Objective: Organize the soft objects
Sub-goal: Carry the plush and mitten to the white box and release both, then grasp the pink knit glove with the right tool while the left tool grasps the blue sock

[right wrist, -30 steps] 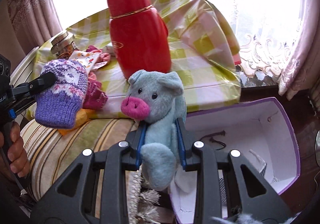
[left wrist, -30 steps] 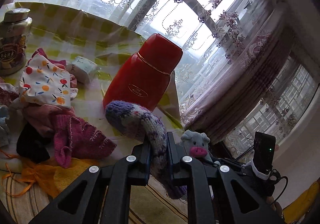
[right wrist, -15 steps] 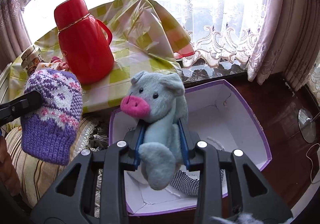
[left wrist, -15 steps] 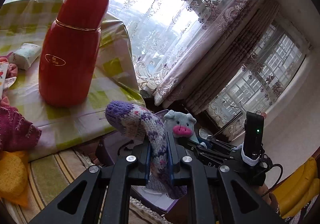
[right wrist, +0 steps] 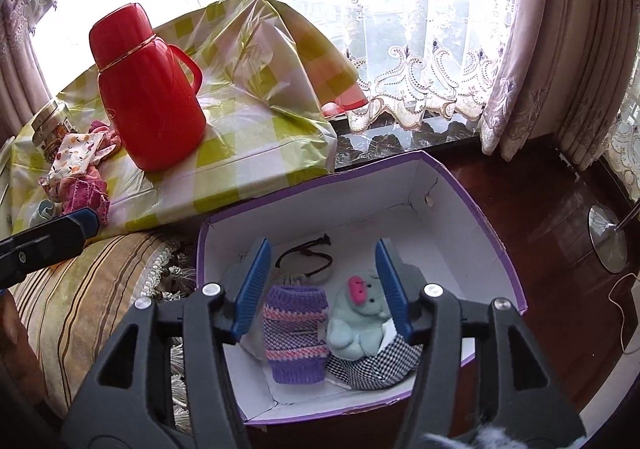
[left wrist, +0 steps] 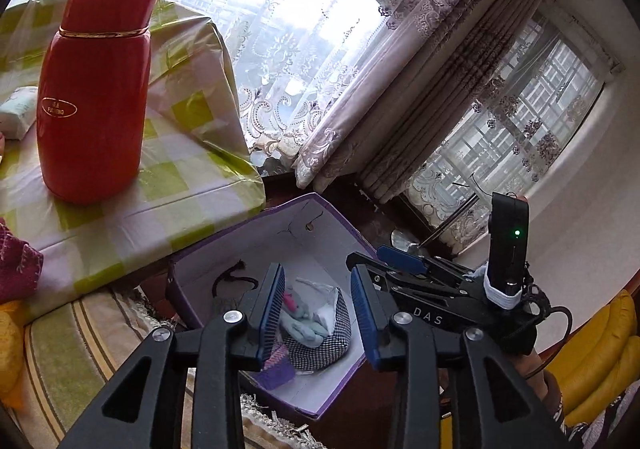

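Note:
A purple-edged white box [right wrist: 472, 205] sits on the floor beside the table. In it lie a purple knitted mitten [right wrist: 294, 333], a grey plush pig [right wrist: 358, 323] and a black-and-white checked cloth [right wrist: 376, 367]. My right gripper [right wrist: 322, 289] is open and empty above them. My left gripper [left wrist: 316, 313] is open and empty above the same box [left wrist: 304, 209]; the pig [left wrist: 300, 319] and the mitten's edge [left wrist: 276, 367] show between its fingers. The right gripper [left wrist: 404, 261] also shows in the left wrist view.
A red thermos [right wrist: 146, 89] stands on the green-checked tablecloth [right wrist: 256, 121]. Pink knitwear [right wrist: 86, 197], a fruit-print cloth [right wrist: 76, 151] and a jar [right wrist: 50, 125] lie at the table's left. A striped cushion [right wrist: 80, 281] lies left of the box. A lamp base [right wrist: 606, 243] stands on the floor at right.
Both grippers have opened over the box. The mitten and the pig have dropped out of them and now lie inside it. Both grippers have moved right and down from the table.

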{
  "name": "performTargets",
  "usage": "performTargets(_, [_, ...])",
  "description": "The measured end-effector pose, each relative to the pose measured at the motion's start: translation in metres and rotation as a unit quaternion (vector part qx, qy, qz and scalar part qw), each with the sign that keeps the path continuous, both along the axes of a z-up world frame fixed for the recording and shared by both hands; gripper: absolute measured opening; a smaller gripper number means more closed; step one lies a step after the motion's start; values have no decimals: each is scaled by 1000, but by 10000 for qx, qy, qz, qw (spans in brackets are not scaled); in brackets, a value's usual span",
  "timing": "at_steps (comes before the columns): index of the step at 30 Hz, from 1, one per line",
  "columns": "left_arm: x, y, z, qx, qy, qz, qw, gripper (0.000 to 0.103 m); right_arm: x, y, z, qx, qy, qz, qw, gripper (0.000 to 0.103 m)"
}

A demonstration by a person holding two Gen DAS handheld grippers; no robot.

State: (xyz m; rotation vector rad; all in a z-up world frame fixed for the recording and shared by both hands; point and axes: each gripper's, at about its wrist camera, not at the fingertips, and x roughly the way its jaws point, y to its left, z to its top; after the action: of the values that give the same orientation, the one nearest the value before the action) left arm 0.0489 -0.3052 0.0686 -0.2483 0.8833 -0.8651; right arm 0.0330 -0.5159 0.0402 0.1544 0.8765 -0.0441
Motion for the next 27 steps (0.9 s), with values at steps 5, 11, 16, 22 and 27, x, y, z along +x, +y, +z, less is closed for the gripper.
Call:
performTargets(5, [4, 28, 4, 31, -72, 316, 9995, 36, 2, 18, 6, 33, -26, 248, 9997, 59])
performTargets(11, [7, 86, 8, 135, -176, 946, 9953, 36, 10, 52, 10, 41, 2, 655, 9978, 63])
performTargets(16, [6, 145, 9, 252, -223, 1595, 9866, 36, 18, 84, 10, 46, 69, 1010, 9949, 63])
performTargets(22, [4, 218, 1, 419, -138, 2442, 9687, 43, 31, 124, 10, 56, 161, 1449, 9893, 68])
performTargets(27, [4, 276, -12, 479, 86, 3104, 9494, 47, 44, 158, 7, 70, 250, 1807, 9832, 71])
